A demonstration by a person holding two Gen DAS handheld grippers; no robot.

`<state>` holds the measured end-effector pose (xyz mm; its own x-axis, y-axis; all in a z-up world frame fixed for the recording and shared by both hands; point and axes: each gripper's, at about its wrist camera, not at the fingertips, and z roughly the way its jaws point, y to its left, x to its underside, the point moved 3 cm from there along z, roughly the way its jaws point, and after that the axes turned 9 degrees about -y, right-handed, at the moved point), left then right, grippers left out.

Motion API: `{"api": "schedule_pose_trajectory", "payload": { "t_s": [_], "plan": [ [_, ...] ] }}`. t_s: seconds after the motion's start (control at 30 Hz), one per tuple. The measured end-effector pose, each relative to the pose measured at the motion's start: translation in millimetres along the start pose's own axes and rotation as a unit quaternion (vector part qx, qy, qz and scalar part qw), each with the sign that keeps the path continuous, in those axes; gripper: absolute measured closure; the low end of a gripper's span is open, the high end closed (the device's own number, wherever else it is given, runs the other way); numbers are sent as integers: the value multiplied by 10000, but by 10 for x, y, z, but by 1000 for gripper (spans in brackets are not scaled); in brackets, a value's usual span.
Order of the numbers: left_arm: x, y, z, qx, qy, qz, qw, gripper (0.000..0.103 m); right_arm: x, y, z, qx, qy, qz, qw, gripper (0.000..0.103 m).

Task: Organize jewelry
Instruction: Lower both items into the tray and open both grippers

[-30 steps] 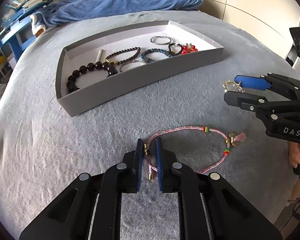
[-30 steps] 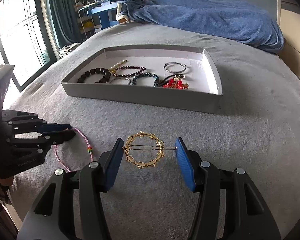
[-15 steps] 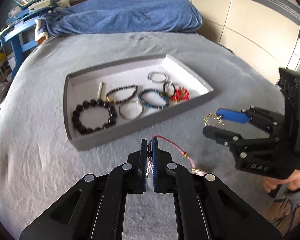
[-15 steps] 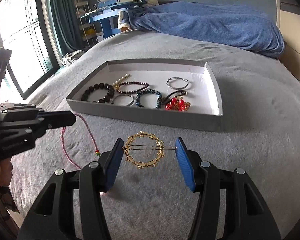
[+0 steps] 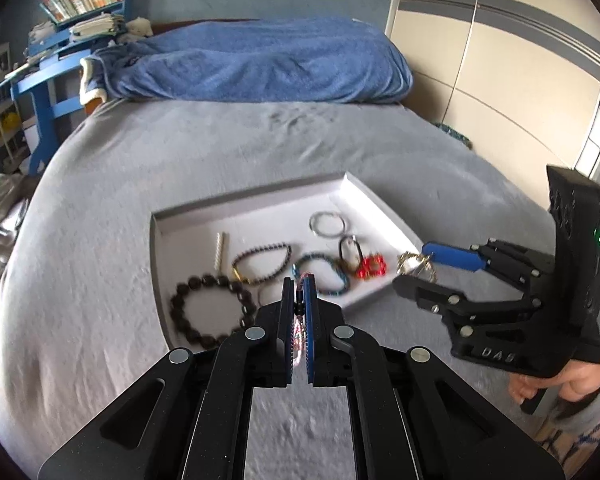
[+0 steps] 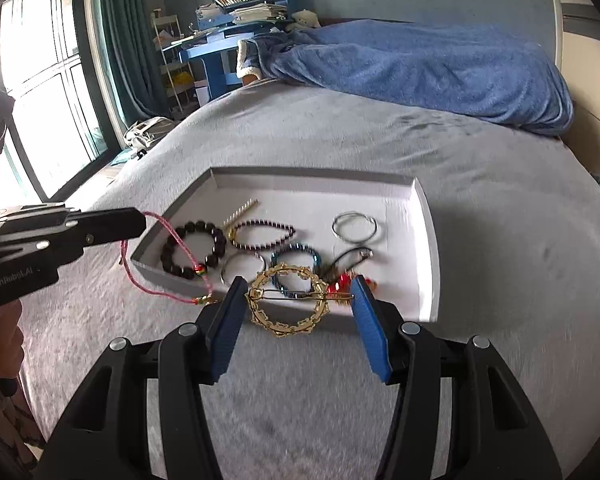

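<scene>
Both tools are matte black plastic. The left claw [image 5: 299, 300] has two flat blue ribbed pads, skeletal linkage arms with cut-out windows and round silver screw heads. The right claw [image 6: 298, 300] matches it, with blue pads [image 6: 370, 332]. Its body carries raised "DAS" lettering and a small green light; the left reads "GenRobot.AI". A grey sleeve [image 5: 596, 408] shows.

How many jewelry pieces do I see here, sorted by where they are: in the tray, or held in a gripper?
In the tray: 7 (dark bead bracelet, pale twisted bar, purple bead bracelet, silver bangle, blue bracelet, silver ring bangle, red charm piece)
Held in grippers: 2 (pink cord bracelet, gold ring brooch)
Total: 9
</scene>
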<state>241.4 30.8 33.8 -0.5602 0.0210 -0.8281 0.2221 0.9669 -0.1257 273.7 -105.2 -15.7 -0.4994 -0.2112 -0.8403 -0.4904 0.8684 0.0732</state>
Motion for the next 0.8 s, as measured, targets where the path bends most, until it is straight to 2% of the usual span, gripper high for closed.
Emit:
{"api": "schedule_pose_trajectory", "payload": {
  "t_s": [0.2,0.33,0.8],
  "plan": [
    [-299,109,2,-50,-270,-65,9996,98,-144,-5,150,15,19,-77,10000,50],
    [-400,158,57,-104,-311,-65,9994,98,-203,-33,260,38,63,-94,9999,50],
    [-363,382,633,-287,148,-104,9994,97,-228,-31,821,67,487,-86,9988,50]
  ]
}}
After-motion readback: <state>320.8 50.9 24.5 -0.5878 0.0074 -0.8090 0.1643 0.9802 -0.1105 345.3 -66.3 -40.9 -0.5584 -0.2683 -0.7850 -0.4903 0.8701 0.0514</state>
